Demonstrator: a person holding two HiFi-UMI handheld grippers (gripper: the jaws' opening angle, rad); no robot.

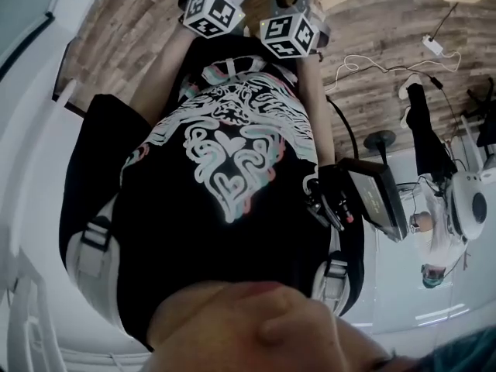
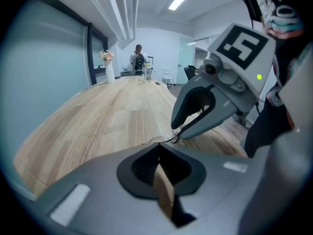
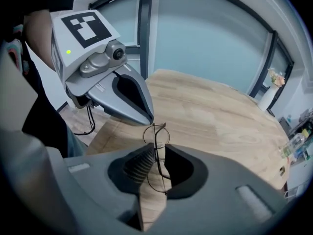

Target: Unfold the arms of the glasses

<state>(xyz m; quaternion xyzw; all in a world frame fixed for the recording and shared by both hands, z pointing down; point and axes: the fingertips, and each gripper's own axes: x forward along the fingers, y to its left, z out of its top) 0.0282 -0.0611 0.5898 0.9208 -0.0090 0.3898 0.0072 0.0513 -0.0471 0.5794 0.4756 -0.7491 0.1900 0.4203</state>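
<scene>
Thin wire-rimmed round glasses (image 3: 157, 140) are held over the wooden table (image 3: 220, 116). My right gripper (image 3: 156, 153) is shut on them, the frame standing edge-on between its jaws. My left gripper (image 3: 149, 123) comes in from the upper left, its tip closed on the top of the frame. In the left gripper view only a bit of wire (image 2: 164, 140) shows, between the left gripper (image 2: 159, 148) and the right gripper's tip (image 2: 177, 131). The head view shows just the two marker cubes (image 1: 213, 10) (image 1: 288, 31) past the person's black printed shirt; jaws and glasses are hidden there.
The long wooden table (image 2: 112, 116) runs away to a white vase with flowers (image 2: 108, 67), bottles and a person (image 2: 138, 58) at the far end. Glass walls stand on both sides. Cables (image 1: 372, 60) lie on the wooden floor.
</scene>
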